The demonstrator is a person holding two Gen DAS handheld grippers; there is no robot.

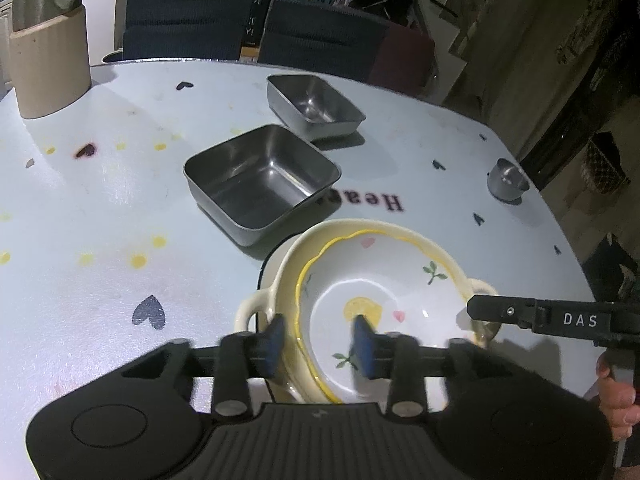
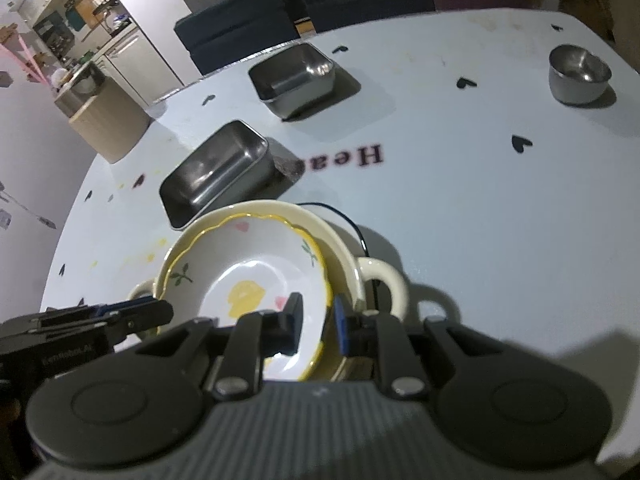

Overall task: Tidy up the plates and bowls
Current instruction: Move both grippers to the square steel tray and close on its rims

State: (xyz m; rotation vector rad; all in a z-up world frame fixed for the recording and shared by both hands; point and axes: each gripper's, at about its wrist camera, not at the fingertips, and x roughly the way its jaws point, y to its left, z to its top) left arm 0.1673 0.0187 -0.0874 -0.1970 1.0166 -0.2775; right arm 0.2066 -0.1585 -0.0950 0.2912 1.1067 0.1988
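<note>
A: The left hand-held gripper has its jaws standing apart astride the near rim of the flowered dish; neither blue pad presses on it, so it holds nothing. In the right wrist view the right hand-held gripper is nearly closed across the dish's right rim, 1 pad inside and 1 outside. I read that as a grip, though a sliver of space may remain.

B: Where does the dish sit?

A: Nested, a little tilted, in the cream 2-handled bowl, at the near edge of the worktop. Behind it stand 2 square steel trays, the nearer tray just beyond the bowl and the farther tray toward the far edge. A small steel cup sits by the right edge, and a beige canister at the far left corner.

B: How will the stack handle?

A: Both pieces look like glazed ceramic, I'd judge: stiff, fairly heavy, slick under the pads and liable to chip if knocked. The scalloped rim gives a thin, uneven hold, so a pinch there could slip. The bowl's loop handles look the surer place to grasp.
</note>
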